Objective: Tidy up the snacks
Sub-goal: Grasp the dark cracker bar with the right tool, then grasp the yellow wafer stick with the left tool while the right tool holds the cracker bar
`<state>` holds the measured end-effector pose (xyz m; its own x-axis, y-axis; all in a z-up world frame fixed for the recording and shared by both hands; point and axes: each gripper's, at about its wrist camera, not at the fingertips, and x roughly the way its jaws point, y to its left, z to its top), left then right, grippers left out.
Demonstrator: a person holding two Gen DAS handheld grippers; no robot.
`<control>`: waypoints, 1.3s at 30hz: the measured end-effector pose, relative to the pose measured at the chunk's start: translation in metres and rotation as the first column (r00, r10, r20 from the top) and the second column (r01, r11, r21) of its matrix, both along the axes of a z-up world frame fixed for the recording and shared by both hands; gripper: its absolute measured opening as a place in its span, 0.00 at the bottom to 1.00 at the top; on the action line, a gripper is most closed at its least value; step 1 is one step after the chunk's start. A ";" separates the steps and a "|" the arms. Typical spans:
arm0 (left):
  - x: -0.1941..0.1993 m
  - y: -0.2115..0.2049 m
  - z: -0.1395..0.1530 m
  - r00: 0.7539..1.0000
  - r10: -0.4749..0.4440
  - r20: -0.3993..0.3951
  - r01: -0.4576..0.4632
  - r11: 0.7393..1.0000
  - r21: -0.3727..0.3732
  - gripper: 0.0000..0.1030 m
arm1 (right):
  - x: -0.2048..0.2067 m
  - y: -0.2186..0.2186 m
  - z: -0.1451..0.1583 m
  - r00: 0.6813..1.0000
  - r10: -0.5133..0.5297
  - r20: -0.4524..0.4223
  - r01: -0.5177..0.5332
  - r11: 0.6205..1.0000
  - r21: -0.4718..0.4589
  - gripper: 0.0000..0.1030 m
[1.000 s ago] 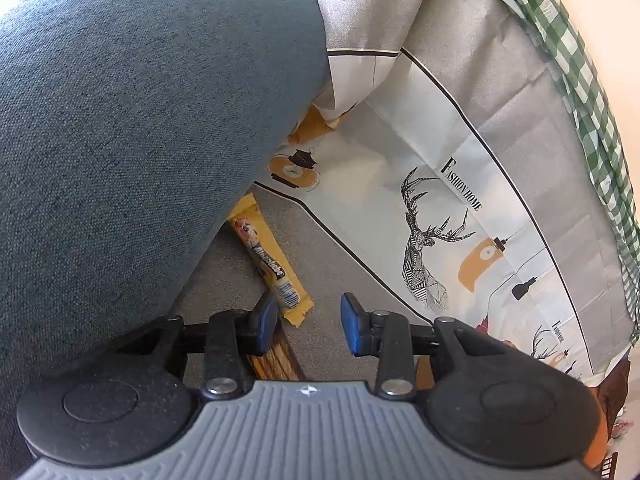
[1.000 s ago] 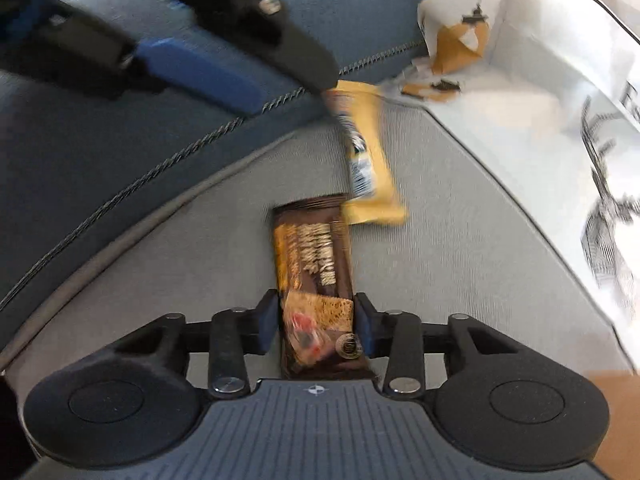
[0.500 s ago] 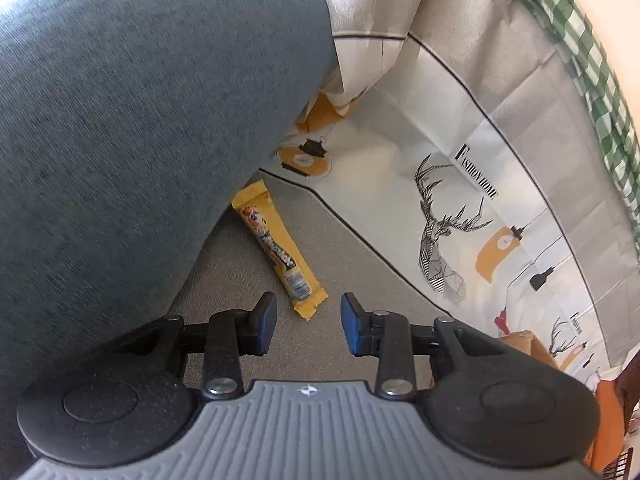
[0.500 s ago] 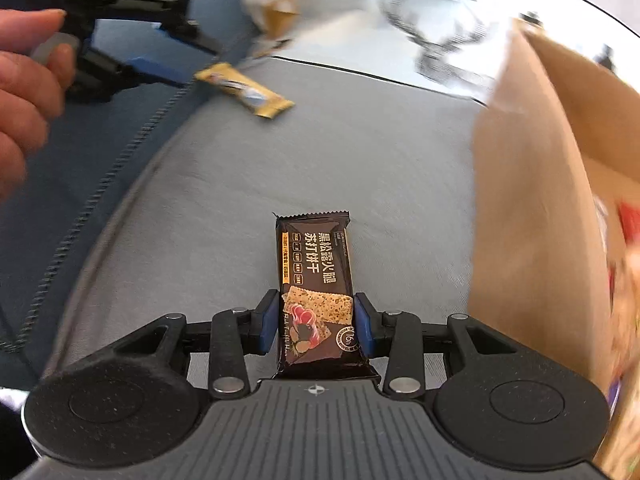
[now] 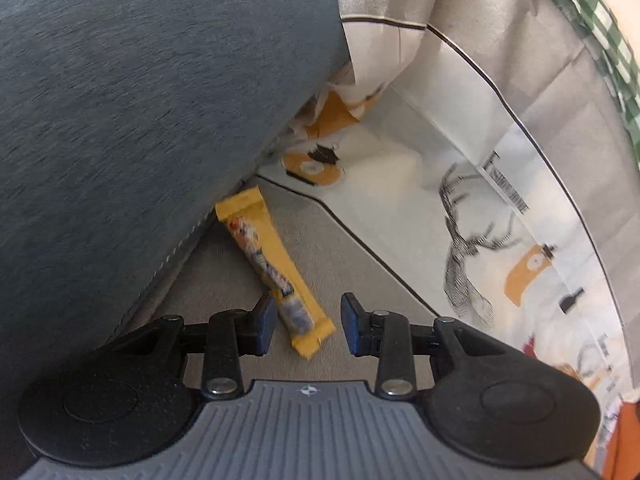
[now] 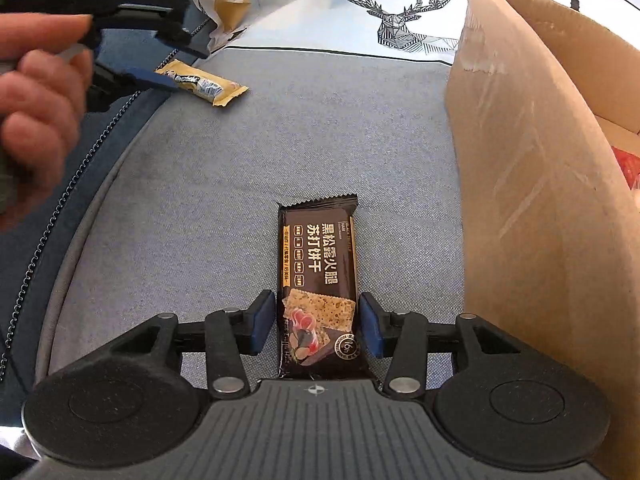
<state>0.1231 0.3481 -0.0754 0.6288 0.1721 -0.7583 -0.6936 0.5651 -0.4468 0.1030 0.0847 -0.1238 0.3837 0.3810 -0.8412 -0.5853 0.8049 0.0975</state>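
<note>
Mid-task, I judge: two snacks outside the cardboard box [image 6: 532, 184]. Right gripper [image 6: 317, 330] clamps one dark soda-cracker pack [image 6: 318, 276], beside the box wall. Left gripper [image 5: 308, 326], jaws apart, straddles the near end of one yellow snack bar [image 5: 272, 264] on the sofa seat [image 6: 280, 152]. Something red sits inside the box, count unclear.

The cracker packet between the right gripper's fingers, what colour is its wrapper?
Dark brown cracker packet, white lettering; clearest in the right wrist view.
</note>
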 end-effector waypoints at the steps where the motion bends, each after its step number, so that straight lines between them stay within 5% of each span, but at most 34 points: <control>1: 0.003 0.000 -0.002 1.000 0.012 -0.006 -0.012 1.000 0.009 0.37 | 0.001 0.001 -0.001 1.000 0.001 0.001 -0.001 1.000 -0.002 0.47; 13: 0.039 -0.013 -0.027 0.987 -0.036 -0.156 0.059 0.988 0.141 0.36 | 0.003 0.001 -0.001 1.000 0.004 0.003 -0.004 1.000 -0.006 0.42; 15: 0.039 -0.016 -0.027 0.984 -0.060 -0.166 0.086 0.984 0.154 0.26 | 0.002 0.001 -0.001 1.000 0.005 0.009 -0.005 1.000 -0.009 0.40; 19: 0.034 -0.020 -0.024 0.981 -0.098 -0.165 0.124 0.980 0.155 0.26 | 0.000 0.000 0.000 1.000 0.012 0.016 -0.012 1.000 -0.009 0.40; 25: 0.012 -0.040 -0.003 0.975 -0.159 -0.153 0.187 0.964 0.187 0.26 | -0.002 -0.003 0.001 1.000 0.014 0.022 -0.014 1.000 -0.005 0.40; 35: -0.072 -0.094 0.017 0.918 -0.310 -0.249 0.367 0.900 0.233 0.26 | -0.010 -0.012 0.014 0.999 0.020 0.032 -0.021 0.999 0.034 0.40; 39: -0.095 -0.098 0.010 0.910 -0.318 -0.265 0.369 0.914 0.168 0.26 | -0.015 -0.017 0.016 0.999 0.030 0.017 -0.031 0.998 0.051 0.40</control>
<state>0.0278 0.2498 -0.0651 0.4926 0.1474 -0.8577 -0.5072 0.8495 -0.1453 0.0881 0.0677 -0.1076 0.3844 0.4349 -0.8143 -0.6113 0.7809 0.1285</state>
